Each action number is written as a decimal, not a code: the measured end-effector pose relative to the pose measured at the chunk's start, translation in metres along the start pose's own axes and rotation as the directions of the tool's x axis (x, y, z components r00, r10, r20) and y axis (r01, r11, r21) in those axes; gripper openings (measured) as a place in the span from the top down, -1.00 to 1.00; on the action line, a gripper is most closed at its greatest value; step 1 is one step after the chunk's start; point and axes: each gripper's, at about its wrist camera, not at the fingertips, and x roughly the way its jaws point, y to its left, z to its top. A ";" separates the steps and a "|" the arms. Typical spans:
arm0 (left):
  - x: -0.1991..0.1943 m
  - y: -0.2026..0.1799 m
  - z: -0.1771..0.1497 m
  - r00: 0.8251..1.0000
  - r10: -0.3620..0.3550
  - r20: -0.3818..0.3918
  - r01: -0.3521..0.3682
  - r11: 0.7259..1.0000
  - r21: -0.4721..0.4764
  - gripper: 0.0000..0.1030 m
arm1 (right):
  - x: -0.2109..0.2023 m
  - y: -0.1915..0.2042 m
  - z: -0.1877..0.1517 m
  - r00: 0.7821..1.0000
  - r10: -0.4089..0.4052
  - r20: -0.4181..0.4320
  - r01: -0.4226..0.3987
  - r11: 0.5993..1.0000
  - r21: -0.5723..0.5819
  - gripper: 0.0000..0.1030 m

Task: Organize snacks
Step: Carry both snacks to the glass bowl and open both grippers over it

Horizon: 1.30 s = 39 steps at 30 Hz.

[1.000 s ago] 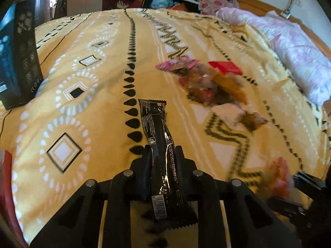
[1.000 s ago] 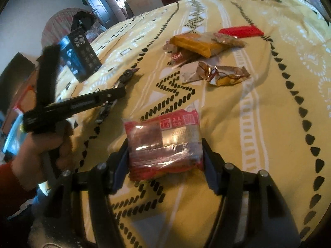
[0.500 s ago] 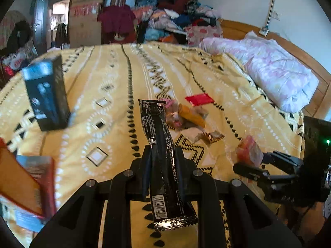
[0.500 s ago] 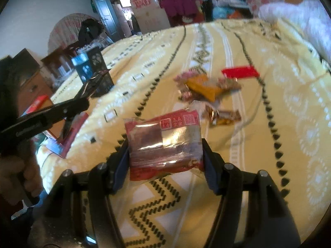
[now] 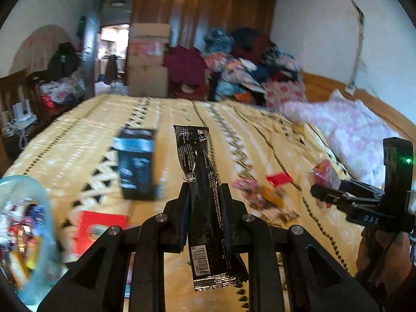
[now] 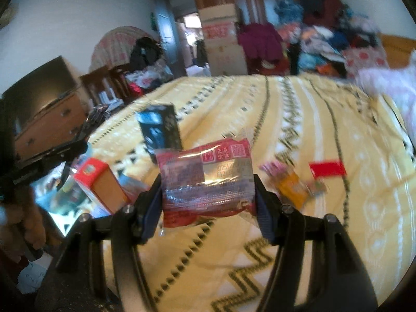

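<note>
My left gripper [image 5: 205,197] is shut on a long black snack stick [image 5: 202,179] that points up and away, held well above the yellow bedspread [image 5: 78,140]. My right gripper [image 6: 208,184] is shut on a red and clear snack packet [image 6: 205,179], also lifted off the bed. The left wrist view shows the right gripper [image 5: 322,184] at the right edge with that red packet [image 5: 322,171]. A small pile of loose snacks [image 6: 293,182] and a flat red packet [image 6: 327,169] lie on the bedspread to the right.
A dark blue box [image 5: 136,163] stands upright on the bed and a red carton [image 6: 98,182] lies near the left edge. A pale blue basket rim [image 5: 39,195] with packets shows at lower left. A pink quilt [image 5: 351,132] lies right; clothes [image 5: 247,65] pile behind.
Both grippers have risen from the bedspread with their snacks and tilted up, so the room's far side shows. The blue box, red carton and basket have come into view at left.
</note>
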 end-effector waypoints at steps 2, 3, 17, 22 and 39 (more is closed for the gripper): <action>-0.012 0.019 0.007 0.999 0.025 0.021 -0.025 0.999 -0.022 0.60 | 0.004 0.017 0.017 0.999 0.031 0.012 -0.031 0.999 -0.018 -0.23; -0.019 0.029 0.011 0.999 0.043 0.030 -0.042 0.999 -0.030 0.60 | 0.006 0.026 0.025 0.999 0.046 0.018 -0.045 0.999 -0.028 -0.23; -0.118 0.203 0.029 0.953 0.289 0.093 -0.265 0.941 -0.209 0.60 | 0.055 0.192 0.104 0.939 0.343 -0.012 -0.339 0.922 -0.188 -0.23; -0.150 0.263 0.022 0.928 0.363 0.086 -0.329 0.905 -0.270 0.60 | 0.081 0.256 0.117 0.896 0.438 -0.078 -0.444 0.868 -0.221 -0.23; -0.159 0.355 -0.044 0.908 0.417 -0.043 -0.397 0.820 -0.412 0.60 | 0.153 0.392 0.096 0.788 0.506 -0.349 -0.600 0.759 -0.254 -0.23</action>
